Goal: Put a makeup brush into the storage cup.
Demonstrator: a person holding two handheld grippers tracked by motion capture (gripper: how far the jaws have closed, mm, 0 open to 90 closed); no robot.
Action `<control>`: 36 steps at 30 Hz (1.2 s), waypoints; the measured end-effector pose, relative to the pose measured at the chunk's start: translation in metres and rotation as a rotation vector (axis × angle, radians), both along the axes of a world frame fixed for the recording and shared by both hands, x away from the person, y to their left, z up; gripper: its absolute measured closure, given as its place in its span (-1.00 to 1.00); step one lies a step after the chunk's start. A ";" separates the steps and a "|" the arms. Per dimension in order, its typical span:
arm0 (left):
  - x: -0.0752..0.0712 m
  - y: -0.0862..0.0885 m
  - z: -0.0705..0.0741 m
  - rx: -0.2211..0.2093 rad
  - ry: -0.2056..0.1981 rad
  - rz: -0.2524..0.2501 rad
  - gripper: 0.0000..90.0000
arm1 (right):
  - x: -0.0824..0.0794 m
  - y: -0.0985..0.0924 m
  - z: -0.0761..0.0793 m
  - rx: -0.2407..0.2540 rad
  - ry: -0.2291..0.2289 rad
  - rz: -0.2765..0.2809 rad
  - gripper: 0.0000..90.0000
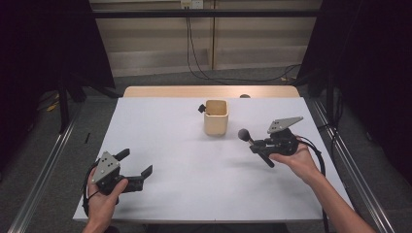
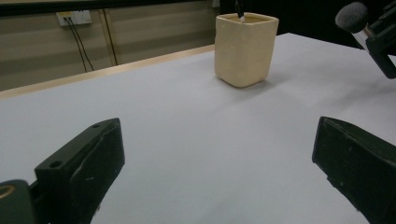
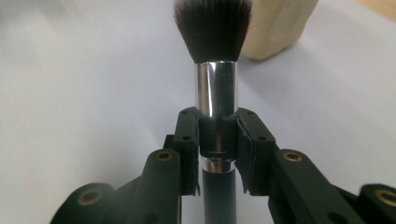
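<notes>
Right gripper view: a light, stiff makeup brush [image 3: 216, 88] is clamped by its handle between the right gripper [image 3: 217, 135] jaws, soft bristles beyond them near the cup [image 3: 275, 28], while the left gripper [image 2: 217, 163] jaws are spread wide.

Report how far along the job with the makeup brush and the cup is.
Done: a dark item already stands in the cream cup, its top poking above the rim. In hand: the right gripper is clamped on the makeup brush, held above the table near the cup. Left: likely dropping the brush into the cup. The left gripper sits open and holds nothing.
</notes>
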State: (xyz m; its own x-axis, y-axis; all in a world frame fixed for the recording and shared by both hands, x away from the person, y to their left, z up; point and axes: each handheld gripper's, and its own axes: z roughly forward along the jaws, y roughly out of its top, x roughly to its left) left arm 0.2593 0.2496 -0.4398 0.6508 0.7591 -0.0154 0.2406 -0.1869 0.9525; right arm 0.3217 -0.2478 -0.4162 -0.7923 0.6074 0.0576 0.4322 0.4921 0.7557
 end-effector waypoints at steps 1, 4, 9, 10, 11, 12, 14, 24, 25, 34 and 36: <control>0.000 0.000 0.000 0.003 -0.002 0.002 -0.95 | -0.001 0.000 0.000 0.009 -0.018 -0.009 0.61; 0.000 0.000 0.000 0.003 -0.002 0.003 -0.95 | -0.002 0.000 0.001 0.040 -0.052 -0.024 0.61; 0.000 0.000 0.001 0.010 -0.005 0.000 -0.95 | -0.003 0.002 0.002 0.100 -0.089 -0.040 0.61; 0.000 0.000 0.001 0.010 -0.005 0.000 -0.95 | -0.003 0.002 0.002 0.112 -0.098 -0.045 0.61; -0.001 0.000 0.001 0.010 -0.006 -0.001 -0.95 | -0.003 0.002 0.002 0.125 -0.103 -0.048 0.61; -0.001 0.000 0.001 0.011 -0.006 -0.001 -0.95 | -0.003 0.002 0.003 0.140 -0.114 -0.053 0.61; -0.001 0.000 0.001 0.009 -0.006 -0.002 -0.95 | -0.003 0.003 0.004 0.172 -0.126 -0.064 0.61; -0.001 -0.002 0.001 0.015 -0.009 -0.009 -0.95 | 0.003 0.003 0.012 0.287 -0.167 -0.110 0.61; -0.001 -0.001 0.001 0.016 -0.009 -0.009 -0.95 | 0.004 0.003 0.012 0.294 -0.172 -0.115 0.61; -0.002 -0.002 0.001 0.017 -0.010 -0.009 -0.95 | 0.007 0.009 0.026 0.333 -0.217 -0.132 0.61; -0.002 -0.002 0.001 0.018 -0.010 -0.009 -0.95 | 0.008 0.011 0.030 0.341 -0.228 -0.130 0.61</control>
State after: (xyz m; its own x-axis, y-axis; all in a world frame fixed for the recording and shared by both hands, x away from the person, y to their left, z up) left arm 0.2577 0.2481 -0.4385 0.6574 0.7536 0.0050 0.2290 -0.2061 0.9513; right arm 0.3297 -0.2363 -0.3865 -0.7260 0.6798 0.1044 0.2772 0.1504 0.9490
